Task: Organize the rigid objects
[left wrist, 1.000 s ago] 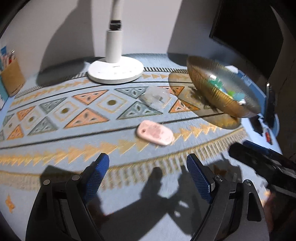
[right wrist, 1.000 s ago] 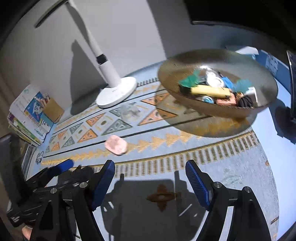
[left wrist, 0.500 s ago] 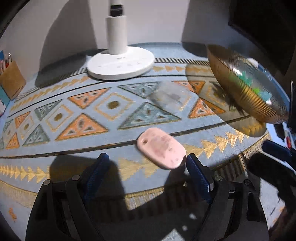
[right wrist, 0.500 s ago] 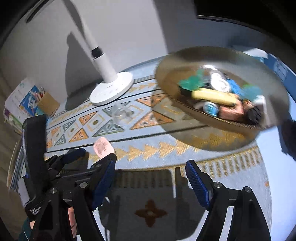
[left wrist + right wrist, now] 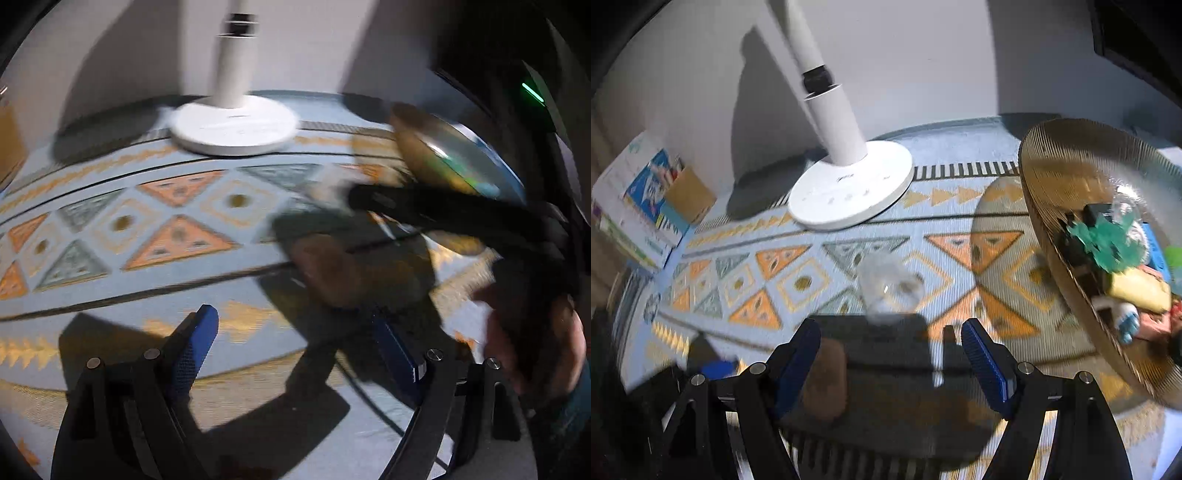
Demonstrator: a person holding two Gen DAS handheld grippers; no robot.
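A pink oval object (image 5: pixel 340 273) lies flat on the patterned mat, dark under a shadow. My left gripper (image 5: pixel 297 347) stands open just short of it, nothing between its fingers. The right gripper's black body (image 5: pixel 443 210) crosses above the pink object, with a hand (image 5: pixel 535 332) behind it. In the right wrist view my right gripper (image 5: pixel 894 358) is open and empty; the pink object (image 5: pixel 827 380) sits beside its left finger. A clear plastic piece (image 5: pixel 890 284) lies just ahead. The gold bowl (image 5: pixel 1063 177) at the right holds several small objects.
A white lamp base (image 5: pixel 849 188) with its pole stands at the back of the mat. Books and a cardboard box (image 5: pixel 639 199) sit at the far left. The gold bowl (image 5: pixel 439 147) shows at the right of the left wrist view, with dark equipment behind it.
The right gripper has swung left across the mat and now hangs over the pink object, shading it. The left gripper has edged closer to the pink object. Both stay open.
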